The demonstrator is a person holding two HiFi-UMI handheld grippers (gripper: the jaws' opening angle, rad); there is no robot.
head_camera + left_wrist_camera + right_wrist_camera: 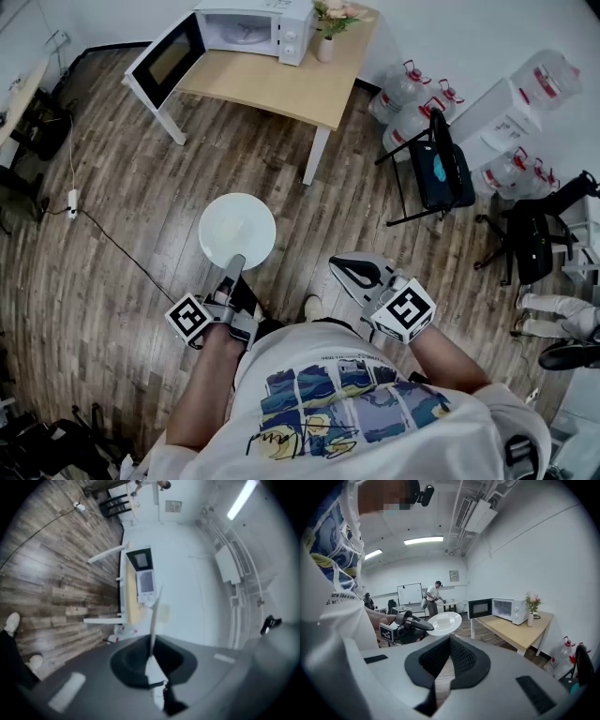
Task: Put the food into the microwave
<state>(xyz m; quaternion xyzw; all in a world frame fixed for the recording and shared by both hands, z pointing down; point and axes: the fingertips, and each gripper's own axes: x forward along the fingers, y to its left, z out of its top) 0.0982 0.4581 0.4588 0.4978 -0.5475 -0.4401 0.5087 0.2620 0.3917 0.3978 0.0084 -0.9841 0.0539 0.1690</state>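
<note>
A white plate carrying a pale slab of food hangs level over the wooden floor. My left gripper is shut on its near rim. In the left gripper view the plate shows edge-on between the closed jaws of that gripper. The right gripper view shows the plate and the left gripper from the side. My right gripper is held beside my body, jaws together and empty. The white microwave stands on a wooden table ahead, its door swung open.
A vase of flowers stands next to the microwave. Water jugs and a black folding chair are right of the table. A power strip and cable lie on the floor at left. Another person stands far off.
</note>
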